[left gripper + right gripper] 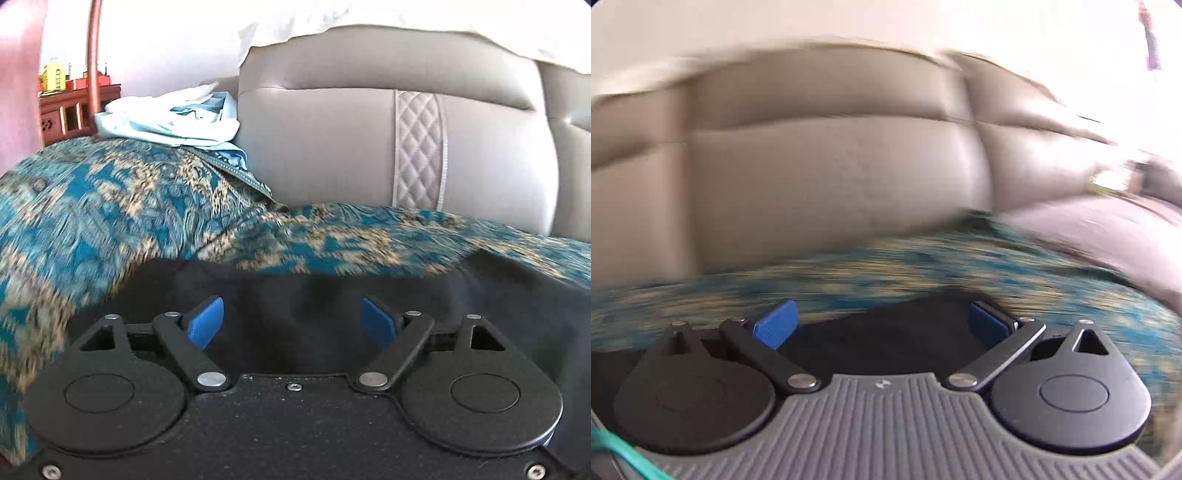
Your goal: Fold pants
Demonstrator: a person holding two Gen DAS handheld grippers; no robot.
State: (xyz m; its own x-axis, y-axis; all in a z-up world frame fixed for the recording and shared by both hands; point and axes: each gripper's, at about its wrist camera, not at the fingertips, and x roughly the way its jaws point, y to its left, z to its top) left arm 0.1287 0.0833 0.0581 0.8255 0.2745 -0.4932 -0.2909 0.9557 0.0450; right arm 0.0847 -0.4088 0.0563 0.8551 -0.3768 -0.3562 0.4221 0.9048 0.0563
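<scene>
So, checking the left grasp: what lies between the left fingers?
Only the black pants, lying under the open left gripper, in the left wrist view.

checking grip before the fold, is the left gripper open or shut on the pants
Open. The left gripper shows its blue fingertips spread wide apart, with the black pants lying between and beneath them, not pinched.

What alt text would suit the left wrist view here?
The open left gripper hovers over dark pants spread on a teal and gold patterned cover. Behind them rises a grey leather sofa back, with light blue folded clothes piled to the left.
</scene>
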